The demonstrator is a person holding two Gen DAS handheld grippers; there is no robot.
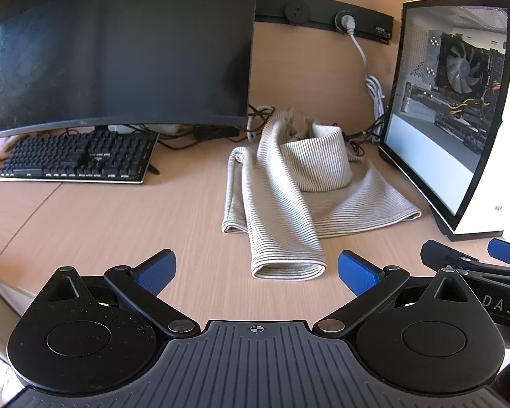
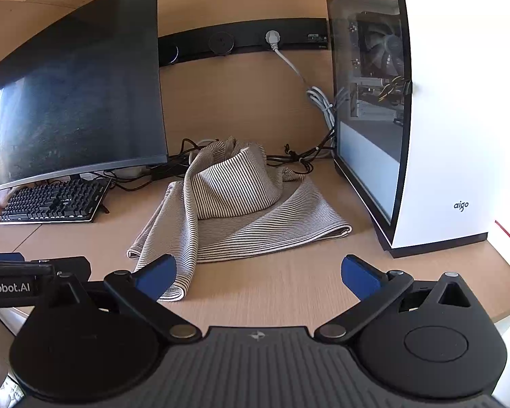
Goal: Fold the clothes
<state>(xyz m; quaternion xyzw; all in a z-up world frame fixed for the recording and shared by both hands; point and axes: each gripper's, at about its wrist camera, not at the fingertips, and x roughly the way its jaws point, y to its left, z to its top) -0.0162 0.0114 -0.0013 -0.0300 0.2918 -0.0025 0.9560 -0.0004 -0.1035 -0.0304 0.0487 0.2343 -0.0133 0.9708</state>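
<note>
Both the left gripper (image 1: 256,270) and right gripper (image 2: 258,277) hover with jaws spread and empty near the crumpled striped garment (image 1: 289,190), apparently poised to grasp it.

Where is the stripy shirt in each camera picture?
Left wrist view: the stripy shirt lies crumpled on the desk, middle of the picture, just right of centre, beyond the open left gripper.
Right wrist view: it lies in the middle, a little left of centre, its near end behind a blue fingertip.
Shared landmark: the white computer case stands to the shirt's right in both.
</note>
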